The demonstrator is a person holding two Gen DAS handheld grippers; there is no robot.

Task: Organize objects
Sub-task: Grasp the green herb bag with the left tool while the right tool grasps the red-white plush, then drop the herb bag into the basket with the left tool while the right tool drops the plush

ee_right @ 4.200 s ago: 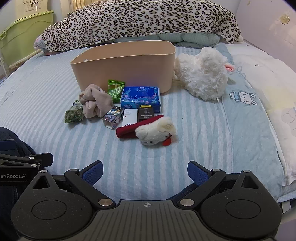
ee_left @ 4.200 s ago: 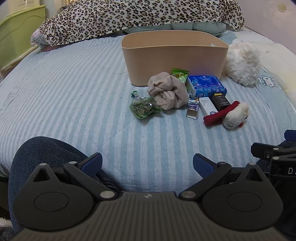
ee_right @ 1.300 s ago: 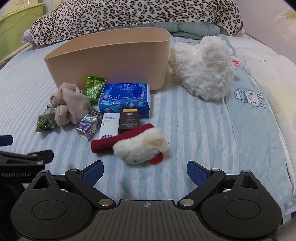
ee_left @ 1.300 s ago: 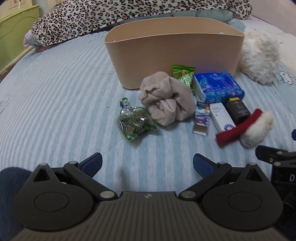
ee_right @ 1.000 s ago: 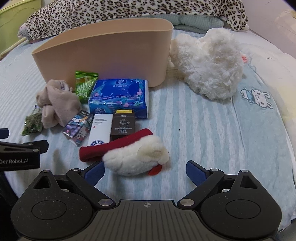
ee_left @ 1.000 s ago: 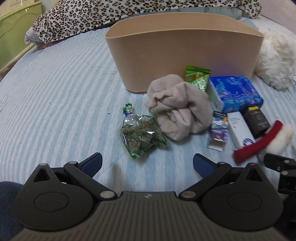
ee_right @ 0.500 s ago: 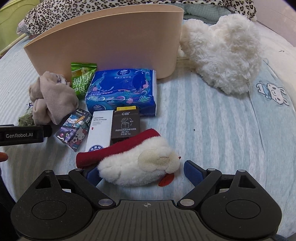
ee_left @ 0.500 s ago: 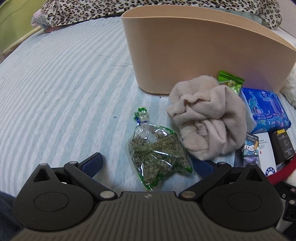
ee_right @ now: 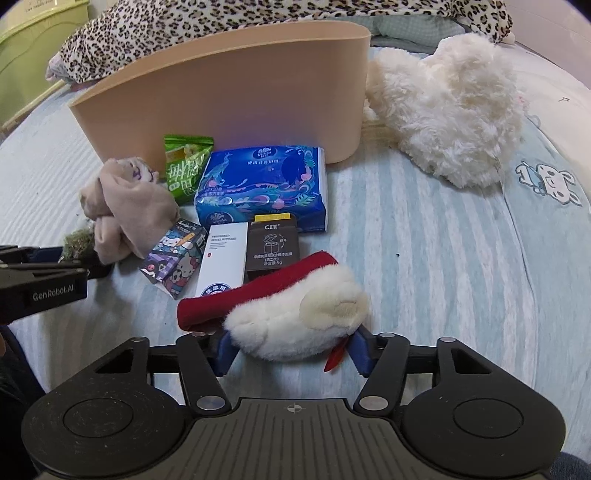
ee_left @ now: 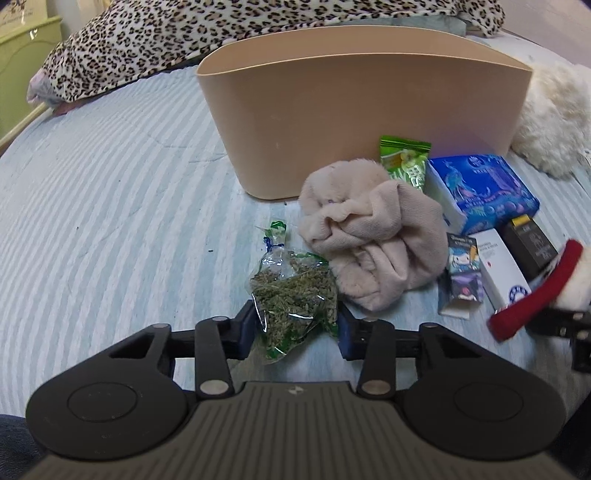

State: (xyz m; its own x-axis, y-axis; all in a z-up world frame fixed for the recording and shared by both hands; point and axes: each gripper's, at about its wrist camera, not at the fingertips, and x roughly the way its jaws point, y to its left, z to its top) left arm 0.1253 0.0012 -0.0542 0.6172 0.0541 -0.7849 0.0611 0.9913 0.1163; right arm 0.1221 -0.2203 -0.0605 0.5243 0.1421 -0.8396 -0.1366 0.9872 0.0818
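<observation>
A tan oval bin (ee_left: 362, 110) stands on the striped bed; it also shows in the right wrist view (ee_right: 229, 92). My left gripper (ee_left: 295, 328) is shut on a clear bag of dried green herbs (ee_left: 295, 299) lying on the bed. My right gripper (ee_right: 291, 350) is shut on a white and red plush toy (ee_right: 303, 314). Between them lie a beige crumpled cloth (ee_left: 373, 236), a green snack packet (ee_left: 404, 162), a blue tissue pack (ee_right: 262, 184), a cartoon box (ee_right: 173, 254), a white box (ee_right: 223, 258) and a black box (ee_right: 273, 243).
A large white plush animal (ee_right: 443, 110) lies right of the bin. A leopard-print blanket (ee_left: 221, 33) is piled behind it. A green bin (ee_right: 33, 40) stands off the bed at the far left. The left gripper's side (ee_right: 40, 284) shows at the right view's left edge.
Both grippers moved forward and down and closed: the left one onto the herb bag, the right one onto the white and red plush toy.
</observation>
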